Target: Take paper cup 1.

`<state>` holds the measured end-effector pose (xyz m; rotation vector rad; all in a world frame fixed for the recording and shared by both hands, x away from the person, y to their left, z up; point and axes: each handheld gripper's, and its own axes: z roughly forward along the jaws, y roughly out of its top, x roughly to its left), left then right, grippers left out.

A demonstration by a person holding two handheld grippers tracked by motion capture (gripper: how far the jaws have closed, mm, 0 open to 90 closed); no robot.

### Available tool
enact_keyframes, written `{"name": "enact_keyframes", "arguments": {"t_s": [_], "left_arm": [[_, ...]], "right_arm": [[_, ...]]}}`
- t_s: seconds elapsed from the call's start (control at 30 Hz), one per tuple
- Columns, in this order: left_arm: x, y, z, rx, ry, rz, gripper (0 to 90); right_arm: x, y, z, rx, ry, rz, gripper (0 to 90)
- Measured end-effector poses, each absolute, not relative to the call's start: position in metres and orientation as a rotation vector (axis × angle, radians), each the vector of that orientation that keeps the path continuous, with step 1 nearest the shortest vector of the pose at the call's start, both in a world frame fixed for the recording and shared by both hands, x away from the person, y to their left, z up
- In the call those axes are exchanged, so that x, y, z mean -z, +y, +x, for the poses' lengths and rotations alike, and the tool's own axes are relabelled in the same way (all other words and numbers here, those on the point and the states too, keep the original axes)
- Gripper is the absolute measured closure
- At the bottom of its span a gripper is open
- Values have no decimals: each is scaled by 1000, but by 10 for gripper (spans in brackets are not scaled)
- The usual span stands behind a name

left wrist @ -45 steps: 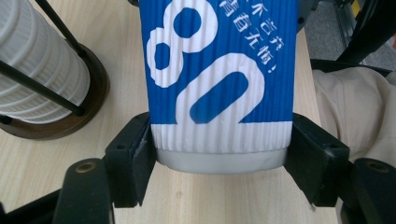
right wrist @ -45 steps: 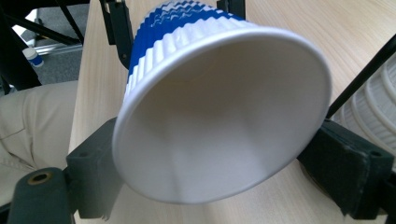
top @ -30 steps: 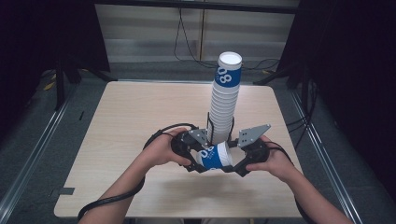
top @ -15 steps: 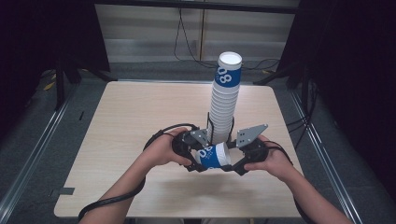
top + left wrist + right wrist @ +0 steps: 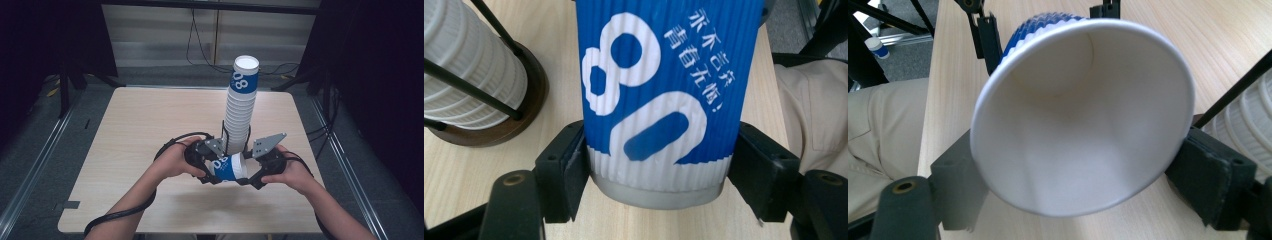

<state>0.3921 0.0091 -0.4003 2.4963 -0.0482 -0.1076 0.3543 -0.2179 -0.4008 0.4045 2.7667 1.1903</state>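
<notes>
Two grippers on one blue-and-white paper cup [image 5: 229, 168], held on its side just above the table [image 5: 130, 130] at about 6 o'clock, near the front edge. Left gripper [image 5: 207, 162] is clamped on the cup's base end: in the left gripper view both jaws press the white ribbed band by the bottom rim of the cup [image 5: 659, 125]. Right gripper [image 5: 252, 170] takes the mouth end; in the right gripper view the open rim of the cup [image 5: 1083, 115] sits betw. the jaws, touching both and squashed a bit oval, so I'd call that clamped too.

Vs. 1 s ago and 0.5 s ago: hardly any change. Cup, both hands and both tools sit in the same spot, maybe a hair closer to me, hard to tell at that res. Means I'm holding mid-handover or pulling nested cups apart, w/ no release yet. My guess: next is one side letting go, then the cup goes onto the pile.

Farther out, approx. 12 o'clock from the cup and just behind my hands, stands the tall stack of paper cups [image 5: 240, 110] in its wire-rod holder on a round dark wooden base [image 5: 499, 125], leaning slightly right. Top cup shows the same blue "80" print. Stack looks unchanged from earlier frames.
</notes>
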Motion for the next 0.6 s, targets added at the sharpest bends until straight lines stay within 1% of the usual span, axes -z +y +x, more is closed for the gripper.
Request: {"name": "enact_keyframes", "arguments": {"t_s": [0.1, 0.33, 0.47, 0.6], "left_arm": [[401, 9, 392, 104, -52, 2498, 298], [404, 7, 392, 111, -34, 2482, 300], [405, 6, 391, 91, -45, 2479, 298], [405, 4, 391, 102, -44, 2487, 305]], "right_arm": [[401, -218, 355, -1226, 2763, 435, 154], [398, -221, 356, -1221, 2769, 412, 204], [398, -223, 356, -1213, 2771, 423, 209], [396, -222, 355, -1213, 2770, 424, 211]]}}
